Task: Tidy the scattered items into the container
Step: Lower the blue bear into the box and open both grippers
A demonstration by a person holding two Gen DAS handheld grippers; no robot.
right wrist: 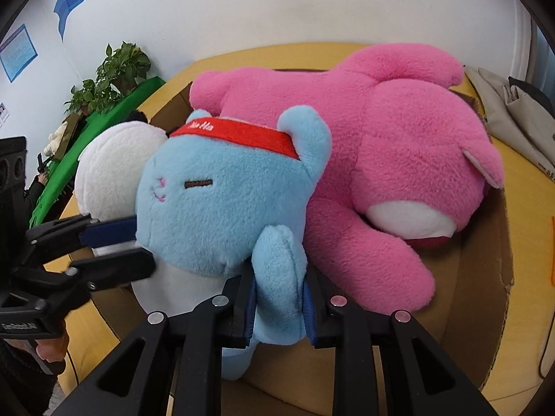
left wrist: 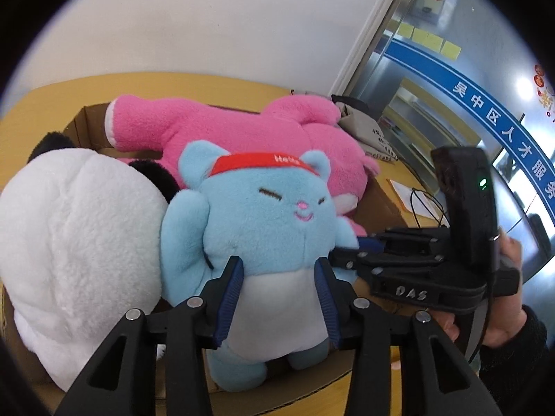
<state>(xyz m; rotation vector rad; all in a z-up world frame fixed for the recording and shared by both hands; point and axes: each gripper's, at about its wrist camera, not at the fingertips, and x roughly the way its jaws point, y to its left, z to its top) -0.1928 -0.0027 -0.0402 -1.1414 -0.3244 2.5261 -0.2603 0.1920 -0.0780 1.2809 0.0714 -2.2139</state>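
Left wrist view: while the left gripper (left wrist: pixel 281 298) clamps the white belly of the blue plush cat (left wrist: pixel 256 228), both blue pads press into the toy's sides
Toy position: blue plush cat upright straight ahead of the fingers, its feet low over the near rim of the cardboard box (left wrist: pixel 378 197)
Neighbours: white plush (left wrist: pixel 76 235) touching the cat on the left of the fingers; pink plush bear (left wrist: pixel 242 131) lying across the box beyond the cat
Other tool: right gripper (left wrist: pixel 360 246) enters from the right, held by a hand (left wrist: pixel 499 319), its tips at the cat's arm

Right wrist view: right gripper (right wrist: pixel 279 301) closed on the cat's arm (right wrist: pixel 277 277), pads pinching it from both sides
Toy position: blue plush cat (right wrist: pixel 222 215) directly ahead, leaning left, red headband (right wrist: pixel 239 135) uppermost
Neighbours: pink plush bear (right wrist: pixel 392 173) ahead and right, face down inside the cardboard box (right wrist: pixel 485 315); white plush (right wrist: pixel 114 170) behind the cat at left
Other tool: left gripper (right wrist: pixel 131 242) reaches in from the left, fingers against the cat's belly
Background: potted plant (right wrist: pixel 111 76) far left by the wall
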